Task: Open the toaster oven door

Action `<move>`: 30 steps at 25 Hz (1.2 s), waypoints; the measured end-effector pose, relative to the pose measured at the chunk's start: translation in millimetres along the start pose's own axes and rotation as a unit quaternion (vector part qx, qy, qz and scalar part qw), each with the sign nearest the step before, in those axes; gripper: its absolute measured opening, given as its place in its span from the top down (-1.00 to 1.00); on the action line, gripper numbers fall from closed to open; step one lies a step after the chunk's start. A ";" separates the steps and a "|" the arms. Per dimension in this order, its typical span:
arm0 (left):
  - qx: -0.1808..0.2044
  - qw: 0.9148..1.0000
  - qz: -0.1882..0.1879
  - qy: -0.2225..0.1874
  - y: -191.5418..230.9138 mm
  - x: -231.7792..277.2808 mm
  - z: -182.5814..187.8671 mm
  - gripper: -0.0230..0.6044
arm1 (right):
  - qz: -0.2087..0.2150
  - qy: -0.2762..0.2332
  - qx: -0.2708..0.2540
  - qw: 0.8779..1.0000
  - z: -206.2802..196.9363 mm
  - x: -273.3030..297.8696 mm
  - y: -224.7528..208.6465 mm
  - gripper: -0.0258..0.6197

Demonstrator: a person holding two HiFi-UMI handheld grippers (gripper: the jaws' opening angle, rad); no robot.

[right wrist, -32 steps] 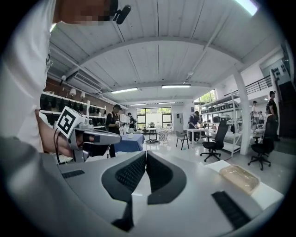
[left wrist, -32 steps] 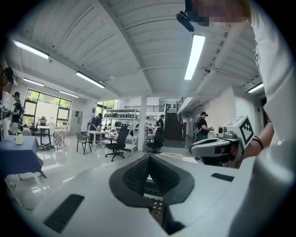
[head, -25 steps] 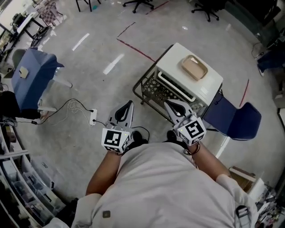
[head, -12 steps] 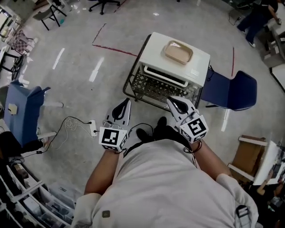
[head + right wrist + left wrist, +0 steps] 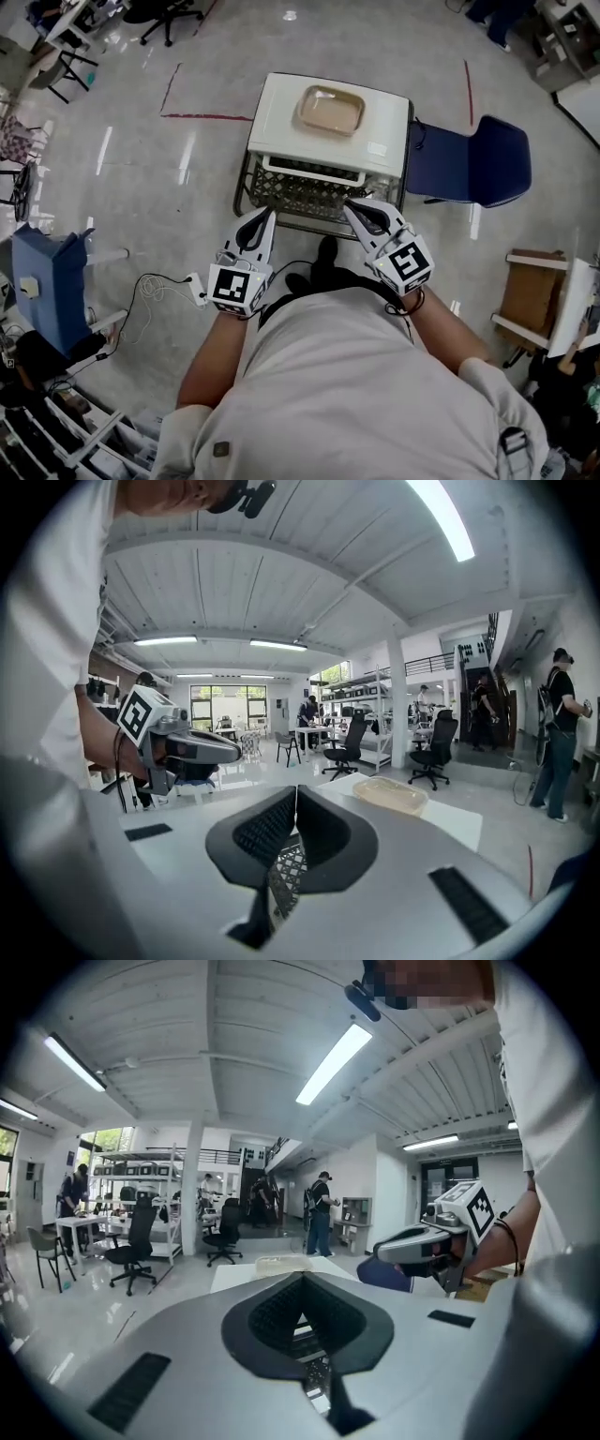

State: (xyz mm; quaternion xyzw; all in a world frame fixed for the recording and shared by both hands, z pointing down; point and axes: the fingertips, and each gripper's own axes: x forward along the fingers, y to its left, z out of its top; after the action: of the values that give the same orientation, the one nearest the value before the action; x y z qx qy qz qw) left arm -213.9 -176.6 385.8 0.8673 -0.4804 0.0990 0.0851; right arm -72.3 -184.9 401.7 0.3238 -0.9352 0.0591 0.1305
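A white toaster oven (image 5: 380, 127) stands on a black wire rack (image 5: 300, 197), its front with a long handle (image 5: 314, 172) facing me. A beige tray (image 5: 330, 110) lies on its top. My left gripper (image 5: 266, 217) is held just short of the rack's left front, jaws shut and empty. My right gripper (image 5: 353, 208) hangs by the rack's right front, also shut and empty. In the left gripper view the shut jaws (image 5: 302, 1281) point over the oven top (image 5: 239, 1274). Past the shut jaws (image 5: 296, 794) in the right gripper view lies the tray (image 5: 390, 794).
A dark blue chair (image 5: 469, 159) stands right of the oven. Another blue chair (image 5: 47, 291) and a power strip with cable (image 5: 192, 286) are on the floor at left. A cardboard box (image 5: 530, 295) sits at right. Red tape lines (image 5: 202, 116) mark the floor.
The oven has swung from the upper right to straight ahead and stands nearer the grippers. Both grippers keep their place before the person and stay shut.
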 end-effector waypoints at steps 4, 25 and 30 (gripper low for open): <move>0.018 1.000 -0.017 0.015 -6.0 35.3 -3.4 0.87 | 0.004 0.009 -0.006 1.000 -3.4 4.4 -29.6 0.86; 0.121 0.971 -0.133 0.155 33.6 146.0 -72.6 0.55 | 0.034 0.146 -0.028 0.988 -70.6 76.3 -71.9 0.56; 0.161 0.946 -0.187 0.209 35.8 160.0 -103.2 0.42 | 0.037 0.190 -0.026 0.981 -100.9 93.5 -73.6 0.55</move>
State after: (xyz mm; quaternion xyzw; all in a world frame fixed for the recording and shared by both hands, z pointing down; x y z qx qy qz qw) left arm -170.7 -300.9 527.9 0.9033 -0.2590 0.3367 0.0602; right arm -76.5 -278.1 526.8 0.2681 -0.9060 0.0997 0.3120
